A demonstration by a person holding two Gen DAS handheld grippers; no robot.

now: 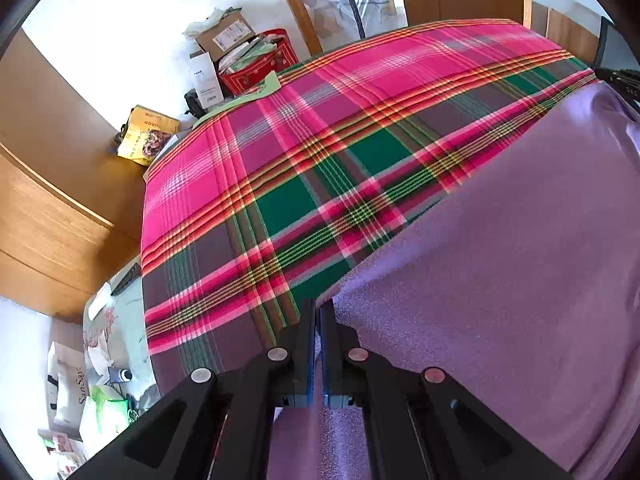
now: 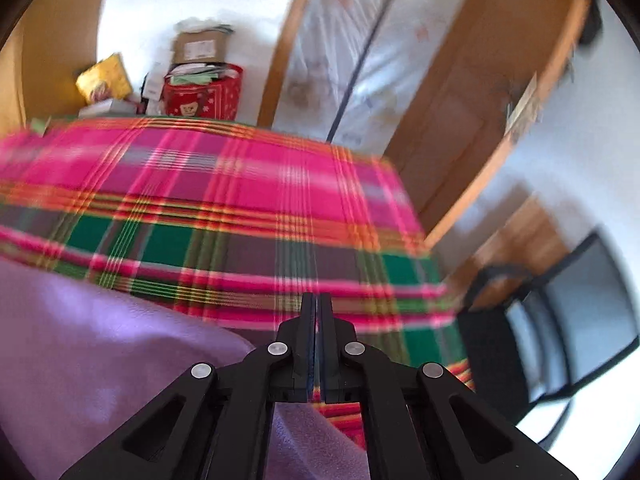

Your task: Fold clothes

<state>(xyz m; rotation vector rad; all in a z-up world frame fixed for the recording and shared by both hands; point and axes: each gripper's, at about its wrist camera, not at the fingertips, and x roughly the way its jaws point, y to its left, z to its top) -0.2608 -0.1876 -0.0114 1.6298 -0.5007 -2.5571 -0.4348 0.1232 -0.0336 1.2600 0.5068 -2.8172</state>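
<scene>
We see the left gripper (image 1: 319, 312) in matte black, two flat fingers with blue pad edges, angular linkage arms with triangular cut-outs and four round silver pins at the pivots. The right gripper (image 2: 316, 304) looks identical: black frame, blue-edged pads, silver pins.

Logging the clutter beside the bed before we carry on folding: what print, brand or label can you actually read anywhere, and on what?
"SanSay": on the white bag at lower left of the left wrist view.
White carton: dark print, too small to read.
Cardboard box: shipping label, unreadable.
Yellow packet: characters, too small.
Right wrist view: motion-blurred, nothing legible.
</scene>
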